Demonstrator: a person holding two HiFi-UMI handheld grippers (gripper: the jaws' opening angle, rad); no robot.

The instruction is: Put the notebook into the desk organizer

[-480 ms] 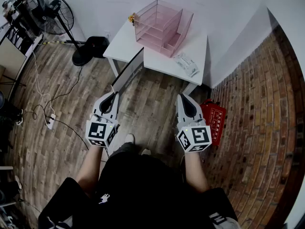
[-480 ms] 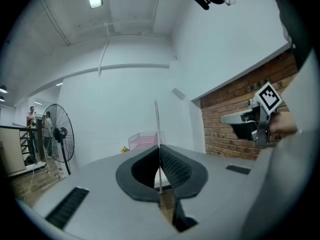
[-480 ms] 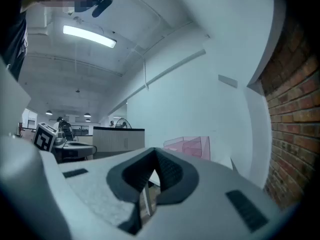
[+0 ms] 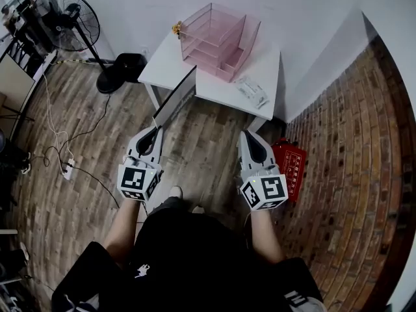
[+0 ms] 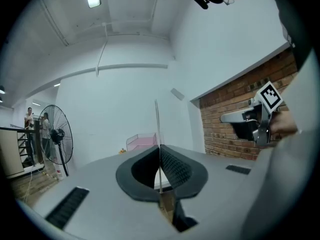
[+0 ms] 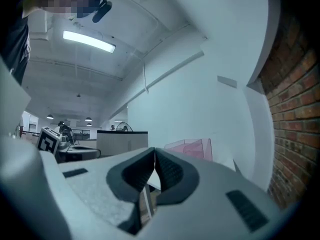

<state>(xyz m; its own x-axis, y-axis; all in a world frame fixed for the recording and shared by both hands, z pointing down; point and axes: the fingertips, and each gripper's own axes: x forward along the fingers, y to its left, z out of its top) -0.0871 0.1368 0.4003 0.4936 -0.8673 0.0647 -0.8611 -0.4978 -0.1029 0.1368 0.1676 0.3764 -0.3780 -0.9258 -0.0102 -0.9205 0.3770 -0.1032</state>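
Wooden floorboards run under a white table [image 4: 170,62] set against a white wall, with brick paving along the right side. On the table stands a pink see-through desk organizer [image 4: 218,39], and a clear packet [image 4: 252,91] lies near the table's front right corner. A standing fan [image 4: 65,18] is off to the left, and a red flat object [image 4: 291,164] rests on the bricks beside the right tongs [image 4: 246,135].

The left tongs [image 4: 156,129] are clenched on the notebook [image 4: 174,99], gripping it at its near end. The notebook stands on edge and reaches out from the tips of the tongs toward the table, its far end over the table's front edge, short of the organizer. In the left gripper view it shows only as a thin upright line [image 5: 157,126] pinched between the two dark pads [image 5: 176,168], with the pink organizer seen just left of it in the distance.

The right tongs [image 6: 154,168] are closed tip to tip with nothing between them, held level alongside the left ones and well apart from the notebook
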